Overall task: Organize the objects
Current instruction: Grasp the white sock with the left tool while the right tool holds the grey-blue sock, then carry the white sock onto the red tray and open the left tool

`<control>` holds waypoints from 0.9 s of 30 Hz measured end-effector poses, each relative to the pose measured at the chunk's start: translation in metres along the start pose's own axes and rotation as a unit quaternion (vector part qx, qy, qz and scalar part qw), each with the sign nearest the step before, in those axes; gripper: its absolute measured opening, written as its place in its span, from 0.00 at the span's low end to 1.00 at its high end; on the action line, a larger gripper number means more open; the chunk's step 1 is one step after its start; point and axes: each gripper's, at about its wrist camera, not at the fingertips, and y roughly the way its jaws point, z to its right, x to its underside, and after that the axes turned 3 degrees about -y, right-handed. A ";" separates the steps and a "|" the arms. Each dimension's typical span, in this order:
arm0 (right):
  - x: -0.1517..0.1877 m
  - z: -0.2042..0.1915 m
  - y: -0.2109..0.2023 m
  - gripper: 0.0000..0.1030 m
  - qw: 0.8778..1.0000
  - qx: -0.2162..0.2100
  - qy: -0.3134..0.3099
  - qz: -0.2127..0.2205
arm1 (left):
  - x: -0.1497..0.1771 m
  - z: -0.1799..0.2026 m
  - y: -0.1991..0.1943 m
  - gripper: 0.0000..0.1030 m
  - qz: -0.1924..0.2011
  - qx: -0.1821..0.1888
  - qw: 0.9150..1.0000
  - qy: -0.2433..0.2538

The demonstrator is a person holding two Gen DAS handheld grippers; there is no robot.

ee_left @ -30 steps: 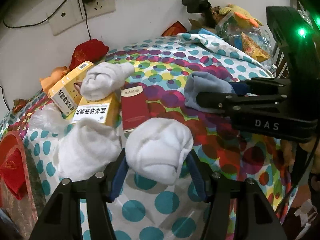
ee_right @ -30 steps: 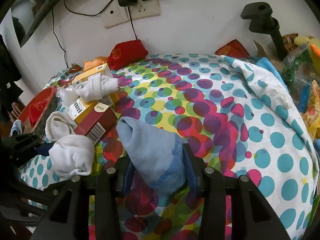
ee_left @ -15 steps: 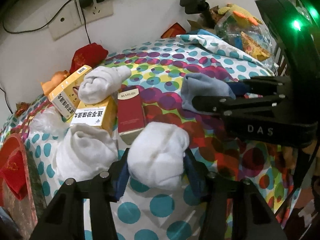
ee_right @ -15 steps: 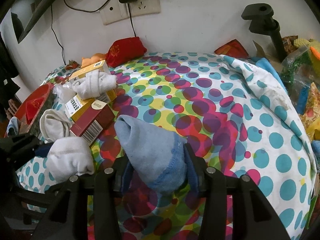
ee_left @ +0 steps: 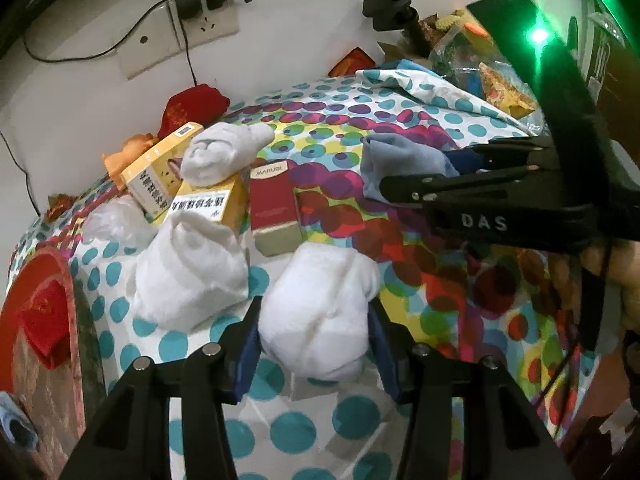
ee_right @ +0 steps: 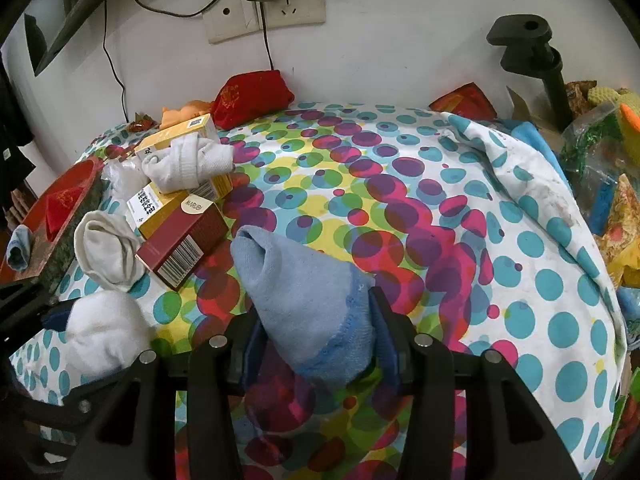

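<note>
Sitting between the two blue pads of our left gripper (ee_left: 314,344) is a rolled white sock (ee_left: 320,312), and the pads press on both of its sides, so we have it pinched. Its long way runs from our gripper up toward the red box (ee_left: 274,210), which lies just past its far end on the spotted cloth (ee_left: 400,120). Our right gripper (ee_right: 316,338) is squeezed on a blue sock (ee_right: 304,300), and this sock points away from us and a bit to the left, with its open end near that same red box. The two socks are near each other, white one on the left, blue one on the right, so each hand is closest to its own sock. We think each sock must go up and away from the boxes so it does not bump them. Another white sock (ee_left: 192,268) lies just beside ours, and a third one (ee_left: 220,152) rests on the yellow boxes (ee_left: 208,204). We cannot see under the socks, so we cannot tell if they are off the cloth. The place where the socks should go is not in view. The far right side is dark and crowded with bags.
</note>
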 end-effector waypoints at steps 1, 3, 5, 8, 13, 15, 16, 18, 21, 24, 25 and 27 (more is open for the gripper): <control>0.000 -0.001 0.000 0.44 1.000 0.003 -0.002 -0.001 | 0.002 -0.001 -0.002 0.48 -0.001 0.003 1.000 -0.003; 0.000 -0.002 0.001 0.44 1.000 0.006 -0.004 -0.002 | 0.005 -0.002 -0.006 0.48 -0.002 0.003 1.000 -0.006; -0.001 -0.003 0.001 0.45 1.000 0.008 -0.004 -0.002 | 0.010 -0.002 -0.010 0.48 0.000 0.001 1.000 -0.007; -0.001 -0.003 0.001 0.45 1.000 0.009 -0.004 -0.002 | 0.016 -0.005 -0.016 0.48 0.000 -0.001 1.000 -0.013; -0.002 -0.005 0.001 0.45 1.000 0.017 -0.009 -0.004 | 0.025 -0.009 -0.030 0.48 0.011 -0.019 1.000 -0.022; -0.002 -0.005 0.002 0.45 1.000 0.019 -0.009 -0.005 | 0.028 -0.012 -0.034 0.48 0.010 -0.030 0.999 -0.029; -0.002 -0.006 0.002 0.45 1.000 0.019 -0.009 -0.005 | 0.029 -0.014 -0.036 0.48 0.010 -0.032 0.999 -0.033; -0.002 -0.006 0.001 0.45 1.000 0.020 -0.009 -0.005 | 0.033 -0.021 -0.043 0.48 0.015 -0.032 0.998 -0.045; -0.003 -0.007 0.002 0.45 1.000 0.020 -0.008 -0.005 | 0.037 -0.030 -0.054 0.48 0.021 -0.035 0.997 -0.059; -0.003 -0.008 0.002 0.45 1.000 0.023 -0.011 -0.006 | 0.041 -0.041 -0.064 0.48 0.021 -0.036 0.997 -0.070; -0.003 -0.008 0.002 0.46 1.000 0.025 -0.012 -0.006 | 0.043 -0.044 -0.067 0.48 0.023 -0.039 0.996 -0.074; -0.003 -0.009 0.003 0.46 1.000 0.026 -0.013 -0.006 | 0.046 -0.051 -0.072 0.48 0.021 -0.041 0.995 -0.083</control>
